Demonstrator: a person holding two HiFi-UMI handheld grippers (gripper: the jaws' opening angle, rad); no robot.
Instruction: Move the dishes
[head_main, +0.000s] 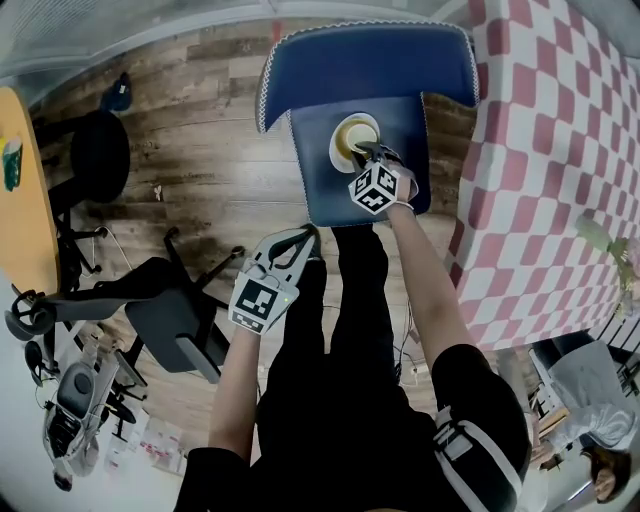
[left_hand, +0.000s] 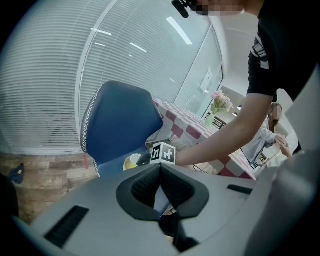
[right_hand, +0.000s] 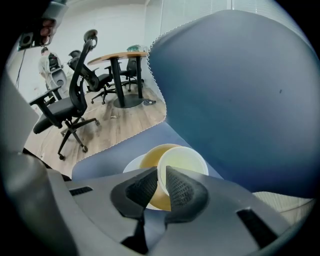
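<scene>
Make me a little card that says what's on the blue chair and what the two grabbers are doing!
Place: blue chair, next to a red-and-white checked table
On the seat: white plate, with a yellow bowl on it
Also there: pale bowl, seemingly tipped inside the yellow bowl
Right gripper: closed on the pale bowl's wall
Left gripper: jaws together, empty, held short of the chair over the person's legs

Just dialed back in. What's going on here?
A person is working over a blue chair. The right tool has its jaws on the rim of a pale bowl, which sits tilted in an amber bowl on a white plate on the seat. The left tool is shut on nothing, held back near the person's legs.
</scene>
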